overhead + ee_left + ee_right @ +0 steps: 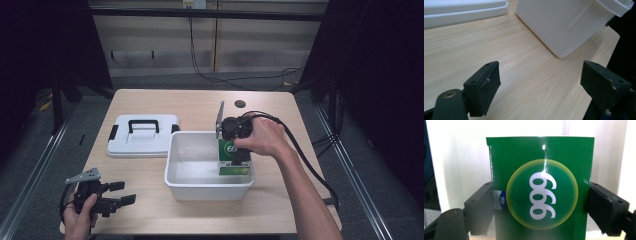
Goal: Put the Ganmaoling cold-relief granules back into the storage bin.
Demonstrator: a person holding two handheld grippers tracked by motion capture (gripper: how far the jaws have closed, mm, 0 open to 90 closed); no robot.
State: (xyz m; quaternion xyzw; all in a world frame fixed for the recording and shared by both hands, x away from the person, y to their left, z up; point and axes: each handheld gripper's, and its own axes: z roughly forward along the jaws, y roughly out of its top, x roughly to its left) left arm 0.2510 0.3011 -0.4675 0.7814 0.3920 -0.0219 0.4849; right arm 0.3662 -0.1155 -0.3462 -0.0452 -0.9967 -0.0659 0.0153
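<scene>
A green box (231, 156) printed with a white "999" in a round yellow-edged disc (541, 195) stands inside the white tub (192, 182), against its right wall. My right gripper (239, 156) reaches down into the tub and is shut on the box, one jaw pressed to each side of it in the right gripper view. My left gripper (124, 193) rests at the table's front left corner, held in a hand, its jaws wide apart over bare wood (541, 82) with nothing between them. The tub's outer corner (564, 27) shows ahead of it.
A white lid with a black handle (142, 134) lies flat left of the tub. A small dark round hole (240, 104) sits near the table's far edge. Black cables trail from the right gripper over the table's right side. Bare wood lies in front of the tub.
</scene>
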